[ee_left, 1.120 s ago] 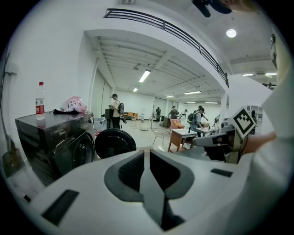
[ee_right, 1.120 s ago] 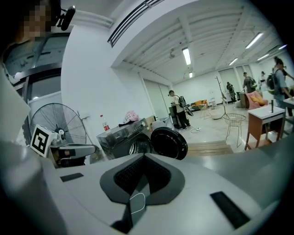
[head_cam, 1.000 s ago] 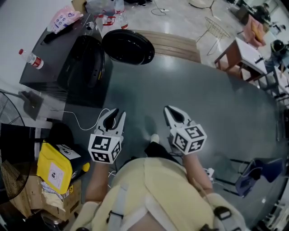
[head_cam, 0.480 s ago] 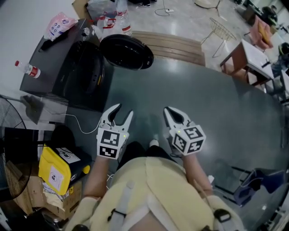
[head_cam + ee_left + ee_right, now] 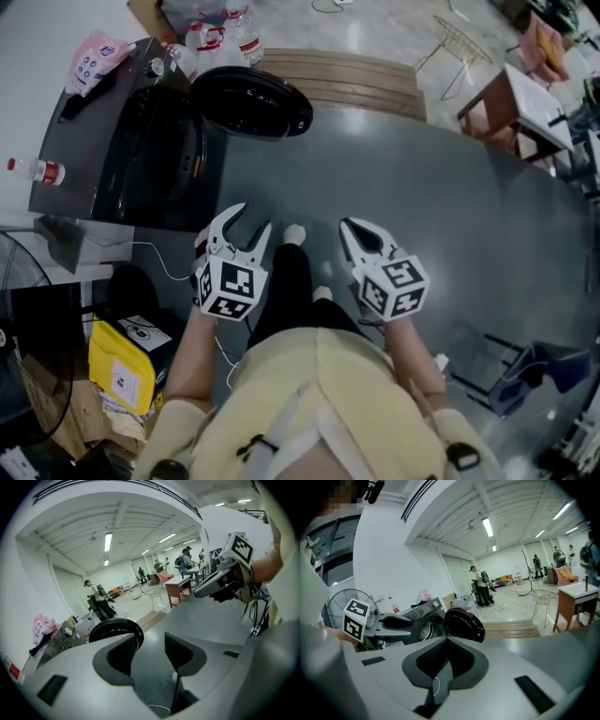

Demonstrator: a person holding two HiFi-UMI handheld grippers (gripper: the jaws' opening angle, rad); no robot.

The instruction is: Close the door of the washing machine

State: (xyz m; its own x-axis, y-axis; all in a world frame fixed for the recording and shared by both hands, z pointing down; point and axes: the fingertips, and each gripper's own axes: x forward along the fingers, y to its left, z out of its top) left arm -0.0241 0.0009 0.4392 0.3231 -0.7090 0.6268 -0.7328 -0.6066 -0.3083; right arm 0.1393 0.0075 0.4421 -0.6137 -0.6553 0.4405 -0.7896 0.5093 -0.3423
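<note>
light: bright ceiling strip lights (image 5: 108, 542) | floor (image 5: 450, 206): glare | edges: fisheye-warped, dark | focus: sharp

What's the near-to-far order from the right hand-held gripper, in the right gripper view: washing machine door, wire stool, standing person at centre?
1. washing machine door, open, just left of centre.
2. wire stool, right, on the pale floor.
3. standing person, centre, far back.

Dark glossy floor (image 5: 450, 216), white wall (image 5: 393, 564), ceiling strip lights (image 5: 487, 527), wooden desk (image 5: 511, 103).
</note>
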